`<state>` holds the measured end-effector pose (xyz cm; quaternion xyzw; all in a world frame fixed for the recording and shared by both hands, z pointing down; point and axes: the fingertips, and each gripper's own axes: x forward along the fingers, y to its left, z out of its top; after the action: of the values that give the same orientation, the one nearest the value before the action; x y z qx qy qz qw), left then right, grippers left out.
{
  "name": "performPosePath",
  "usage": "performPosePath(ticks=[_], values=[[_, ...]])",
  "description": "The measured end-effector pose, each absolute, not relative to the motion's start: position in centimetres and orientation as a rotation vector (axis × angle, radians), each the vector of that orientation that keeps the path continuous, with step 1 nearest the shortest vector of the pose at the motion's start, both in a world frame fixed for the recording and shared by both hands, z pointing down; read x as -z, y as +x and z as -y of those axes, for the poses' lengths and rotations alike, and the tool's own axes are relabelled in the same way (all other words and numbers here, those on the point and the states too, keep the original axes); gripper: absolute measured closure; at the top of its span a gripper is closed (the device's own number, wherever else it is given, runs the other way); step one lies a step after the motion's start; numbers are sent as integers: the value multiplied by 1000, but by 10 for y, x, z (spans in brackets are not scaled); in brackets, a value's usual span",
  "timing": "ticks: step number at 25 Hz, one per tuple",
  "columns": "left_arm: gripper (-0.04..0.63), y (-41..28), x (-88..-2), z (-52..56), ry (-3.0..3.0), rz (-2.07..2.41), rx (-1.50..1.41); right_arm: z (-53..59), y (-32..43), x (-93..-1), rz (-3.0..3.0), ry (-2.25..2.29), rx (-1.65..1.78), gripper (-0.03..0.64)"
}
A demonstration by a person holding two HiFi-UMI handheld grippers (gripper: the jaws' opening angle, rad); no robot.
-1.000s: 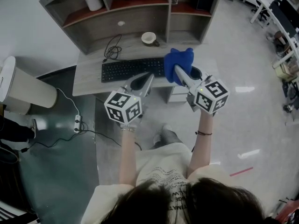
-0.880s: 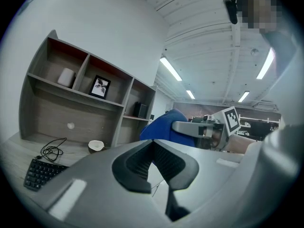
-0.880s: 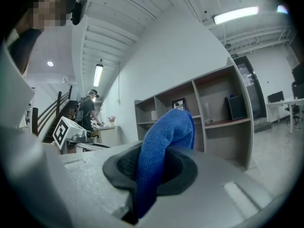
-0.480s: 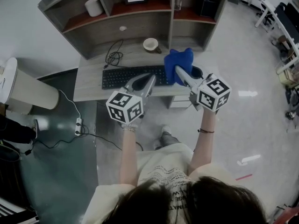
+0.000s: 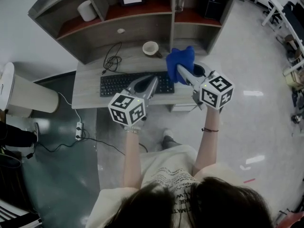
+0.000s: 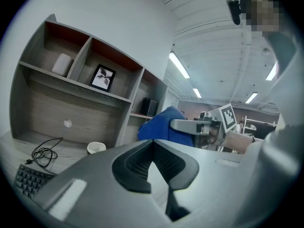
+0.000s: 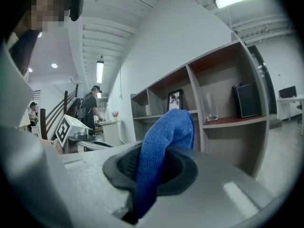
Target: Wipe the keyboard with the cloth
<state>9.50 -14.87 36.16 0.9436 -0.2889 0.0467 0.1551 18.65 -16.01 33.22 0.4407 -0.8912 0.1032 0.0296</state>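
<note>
The black keyboard (image 5: 133, 84) lies along the front of the grey desk (image 5: 90, 87). My right gripper (image 5: 178, 70) is shut on a blue cloth (image 5: 180, 61), held in the air over the keyboard's right end. In the right gripper view the cloth (image 7: 164, 141) stands up out of the jaws of the right gripper (image 7: 152, 167). My left gripper (image 5: 152, 82) hangs above the keyboard's front edge, right of its middle. Its jaws meet at the tips with nothing between them. The left gripper view shows the left gripper (image 6: 153, 145), the cloth (image 6: 159, 125) and a corner of the keyboard (image 6: 27, 177).
A white cup (image 5: 151, 48) and a coiled black cable (image 5: 111, 60) lie behind the keyboard. A shelf unit (image 5: 142, 13) rises at the desk's back. A black mouse (image 5: 198, 72) sits right of the cloth. A white bin (image 5: 19, 96) and a power strip (image 5: 78, 129) are on the floor at left.
Both grippers have moved a little further in over the desk. The cloth now hangs further back over the keyboard's right end. Both grips are unchanged.
</note>
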Motion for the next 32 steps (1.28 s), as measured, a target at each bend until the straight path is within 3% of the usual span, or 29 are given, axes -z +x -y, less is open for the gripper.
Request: performPosePath(ticks=[32], values=[[589, 139, -471, 181, 2468, 709, -253, 202, 216, -445, 2583, 1336, -605, 558]])
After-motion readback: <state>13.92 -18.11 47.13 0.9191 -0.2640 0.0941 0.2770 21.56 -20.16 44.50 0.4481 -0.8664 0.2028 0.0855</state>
